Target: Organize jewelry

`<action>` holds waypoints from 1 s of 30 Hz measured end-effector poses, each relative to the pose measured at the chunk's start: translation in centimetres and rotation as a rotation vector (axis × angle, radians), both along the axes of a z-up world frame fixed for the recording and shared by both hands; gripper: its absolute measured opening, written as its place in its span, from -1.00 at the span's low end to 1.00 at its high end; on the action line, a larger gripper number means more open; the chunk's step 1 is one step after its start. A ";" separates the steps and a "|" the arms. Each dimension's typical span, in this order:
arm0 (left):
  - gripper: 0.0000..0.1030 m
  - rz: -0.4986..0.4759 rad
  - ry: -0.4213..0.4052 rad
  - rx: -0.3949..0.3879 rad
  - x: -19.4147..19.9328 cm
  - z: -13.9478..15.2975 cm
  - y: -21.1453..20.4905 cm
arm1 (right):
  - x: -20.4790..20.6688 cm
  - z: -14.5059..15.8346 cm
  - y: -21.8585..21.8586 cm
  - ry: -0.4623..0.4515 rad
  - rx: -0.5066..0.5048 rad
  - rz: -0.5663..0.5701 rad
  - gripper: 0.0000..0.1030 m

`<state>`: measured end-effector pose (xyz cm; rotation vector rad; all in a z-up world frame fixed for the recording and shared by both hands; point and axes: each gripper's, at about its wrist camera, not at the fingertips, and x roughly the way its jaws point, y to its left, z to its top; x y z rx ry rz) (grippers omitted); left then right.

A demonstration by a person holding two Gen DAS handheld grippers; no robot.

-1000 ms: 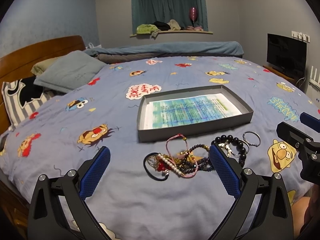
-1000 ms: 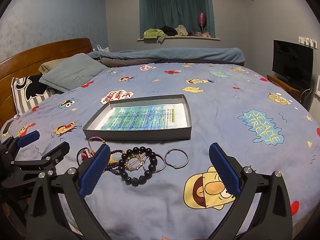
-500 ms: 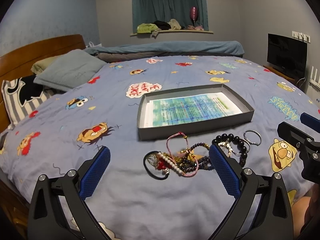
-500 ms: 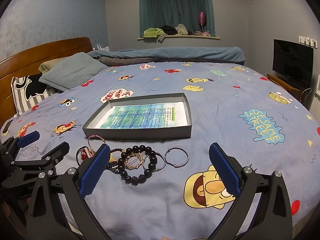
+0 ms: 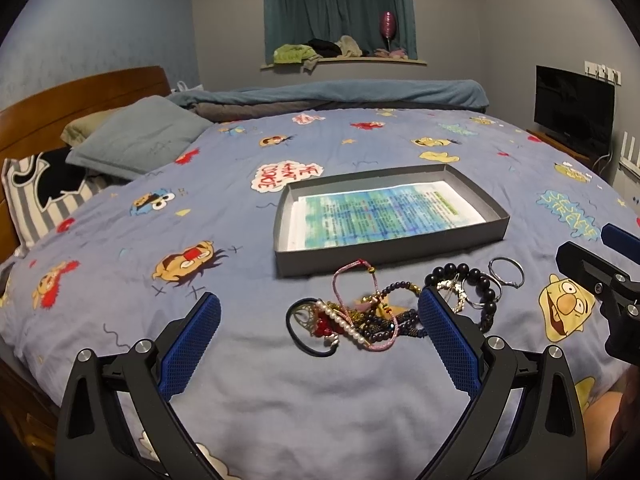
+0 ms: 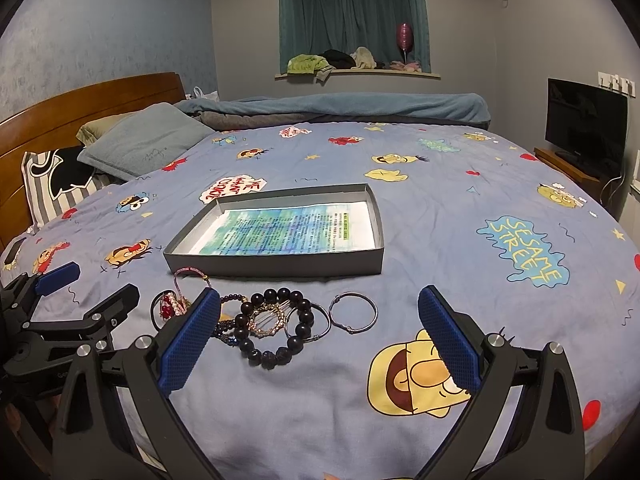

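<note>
A tangle of jewelry [image 5: 360,316] lies on the blue cartoon bedspread in front of a shallow grey box [image 5: 390,246] lined with a printed sheet. It holds a pearl strand, a pink cord, a black loop and dark beads. A black bead bracelet [image 6: 276,326] and a silver ring bangle [image 6: 353,313] lie to its right. The box also shows in the right wrist view [image 6: 276,266]. My left gripper [image 5: 318,338] is open and empty, just short of the tangle. My right gripper [image 6: 318,338] is open and empty, near the bracelets.
Pillows [image 5: 132,140] and a wooden headboard [image 5: 80,92] are at the left. A folded blanket [image 5: 340,98] lies along the far side. A TV [image 6: 584,124] stands at the right. Each gripper shows at the edge of the other's view.
Both grippers have barely moved; the view has crept slightly. The jewelry and box lie as before.
</note>
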<state>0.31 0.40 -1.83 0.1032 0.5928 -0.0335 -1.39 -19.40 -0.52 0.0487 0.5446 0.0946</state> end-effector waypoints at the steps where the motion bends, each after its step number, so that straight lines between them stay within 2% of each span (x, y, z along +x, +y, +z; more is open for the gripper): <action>1: 0.91 0.000 0.000 -0.001 0.0 0.0 0.0 | 0.0 0.0 0.0 0.000 -0.001 0.000 0.89; 13: 0.91 -0.003 0.014 -0.010 0.3 -0.6 0.5 | 0.8 -0.9 -0.1 0.014 -0.016 -0.011 0.89; 22: 0.91 0.007 0.033 0.008 2.4 -2.4 2.7 | 3.6 -3.4 -1.6 0.060 -0.041 -0.047 0.89; 27: 0.90 -0.028 0.003 -0.030 4.0 -3.5 4.3 | 5.4 -5.2 -2.8 0.110 -0.026 -0.055 0.89; 30: 0.90 -0.068 0.010 -0.002 5.6 -4.2 3.8 | 6.0 -5.8 -3.0 0.109 -0.040 -0.064 0.89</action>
